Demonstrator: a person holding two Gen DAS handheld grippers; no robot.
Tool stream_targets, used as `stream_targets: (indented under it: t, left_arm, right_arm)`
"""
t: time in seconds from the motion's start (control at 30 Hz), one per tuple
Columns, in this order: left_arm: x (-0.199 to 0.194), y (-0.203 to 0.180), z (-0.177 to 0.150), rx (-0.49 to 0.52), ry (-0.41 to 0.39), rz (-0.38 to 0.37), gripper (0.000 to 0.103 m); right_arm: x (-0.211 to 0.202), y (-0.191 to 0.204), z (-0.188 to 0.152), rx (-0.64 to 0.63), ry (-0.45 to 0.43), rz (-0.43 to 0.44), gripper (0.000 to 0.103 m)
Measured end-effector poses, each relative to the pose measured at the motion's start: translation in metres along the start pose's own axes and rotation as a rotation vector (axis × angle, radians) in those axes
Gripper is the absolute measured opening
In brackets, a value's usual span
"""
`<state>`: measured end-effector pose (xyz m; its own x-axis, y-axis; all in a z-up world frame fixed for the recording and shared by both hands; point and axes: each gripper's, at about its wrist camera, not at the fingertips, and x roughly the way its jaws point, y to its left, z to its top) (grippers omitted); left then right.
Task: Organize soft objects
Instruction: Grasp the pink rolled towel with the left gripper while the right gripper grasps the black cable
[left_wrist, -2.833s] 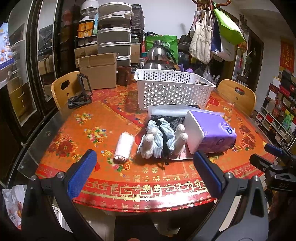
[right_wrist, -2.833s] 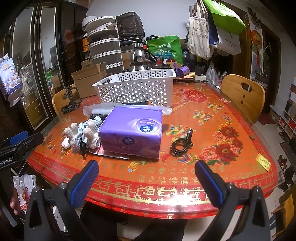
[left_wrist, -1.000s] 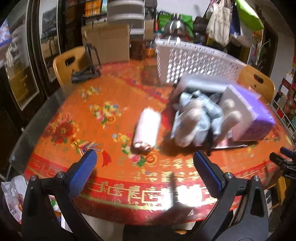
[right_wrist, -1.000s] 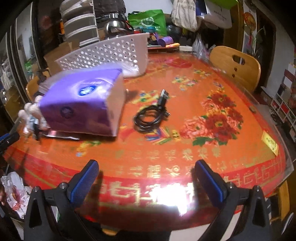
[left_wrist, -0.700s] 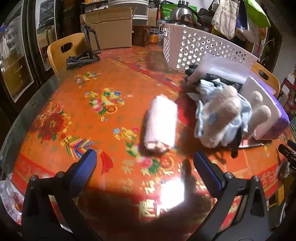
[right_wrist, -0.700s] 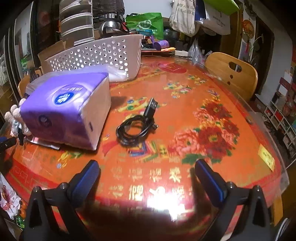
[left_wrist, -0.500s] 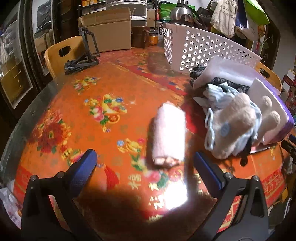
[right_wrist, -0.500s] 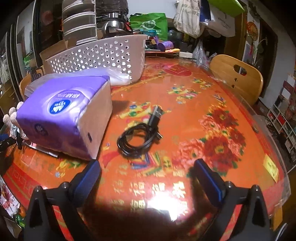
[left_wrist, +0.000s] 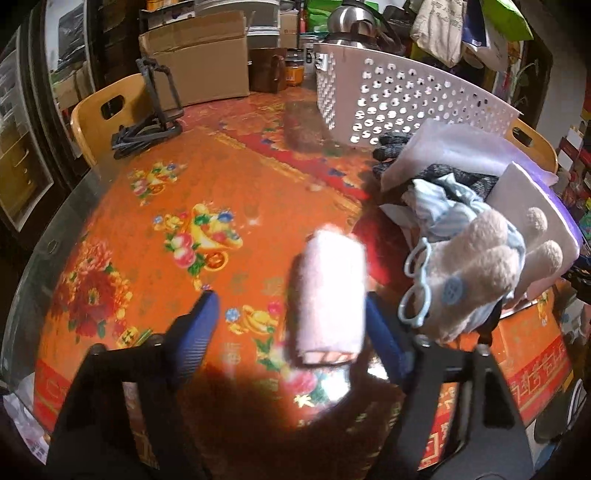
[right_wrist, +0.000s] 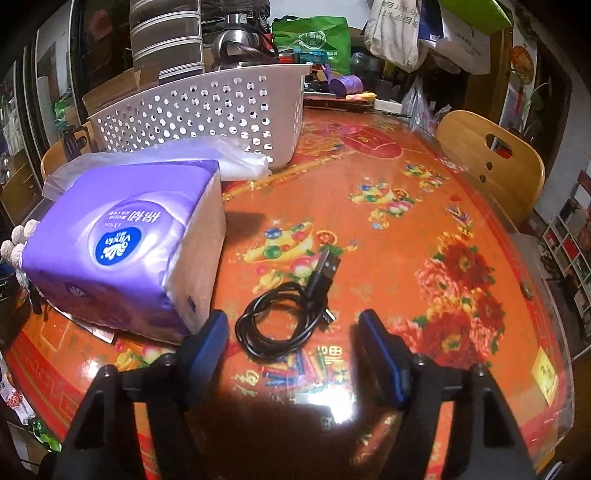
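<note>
A rolled pink towel (left_wrist: 328, 291) lies on the orange table between the blue pads of my left gripper (left_wrist: 291, 328). Its jaws are closing; the right pad is next to the roll, the left pad still stands apart. To the right lie a beige plush toy (left_wrist: 480, 266) in light blue clothes and a purple tissue pack (right_wrist: 122, 243). A coiled black USB cable (right_wrist: 288, 317) lies between the fingertips of my right gripper (right_wrist: 295, 345), whose jaws are closing without touching it. A white perforated basket (right_wrist: 207, 110) stands behind.
A clear plastic bag (right_wrist: 229, 155) and dark cloth (left_wrist: 454, 177) lie by the basket. A black folding stand (left_wrist: 151, 118), a cardboard box (left_wrist: 199, 62) and a kettle (right_wrist: 236, 44) are at the back. Wooden chairs (right_wrist: 491, 162) ring the table.
Both grippers came in low over the table and their jaws narrowed. The towel now lies between the left pads, the cable between the right pads.
</note>
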<state>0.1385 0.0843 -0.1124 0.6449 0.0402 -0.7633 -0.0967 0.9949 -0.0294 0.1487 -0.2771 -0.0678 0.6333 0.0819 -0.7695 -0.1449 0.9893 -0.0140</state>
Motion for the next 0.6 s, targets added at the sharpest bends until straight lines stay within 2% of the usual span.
stream_targets:
  t: [0.03,0.07,0.13,0.17,0.27,0.4,0.6]
  left_arm:
    - [0.0,-0.001,0.001,0.004,-0.001,-0.004,0.056]
    - [0.0,-0.003,0.002,0.011,-0.001,-0.008,0.052]
    - [-0.001,-0.006,0.003,0.024,-0.005,-0.019,0.035]
    - [-0.001,-0.009,0.004,0.031,-0.007,-0.025,0.031]
    - [-0.003,-0.016,0.003,0.051,-0.016,-0.047,0.03]
    - [-0.005,-0.02,-0.001,0.065,-0.034,-0.038,0.03]
    - [-0.007,-0.017,-0.003,0.056,-0.037,-0.037,0.03]
  right_arm:
    - [0.0,-0.001,0.001,0.002,-0.005,0.001,0.056]
    - [0.0,-0.001,0.002,0.002,-0.008,0.002,0.053]
    - [0.001,-0.001,0.003,-0.005,-0.009,0.003,0.053]
    - [0.001,-0.001,0.002,-0.007,-0.011,0.005,0.052]
    - [0.0,-0.003,0.001,-0.004,-0.018,0.01,0.048]
    - [-0.002,-0.005,-0.002,0.012,-0.026,0.019,0.038]
    - [-0.005,-0.008,-0.004,0.03,-0.035,0.042,0.037]
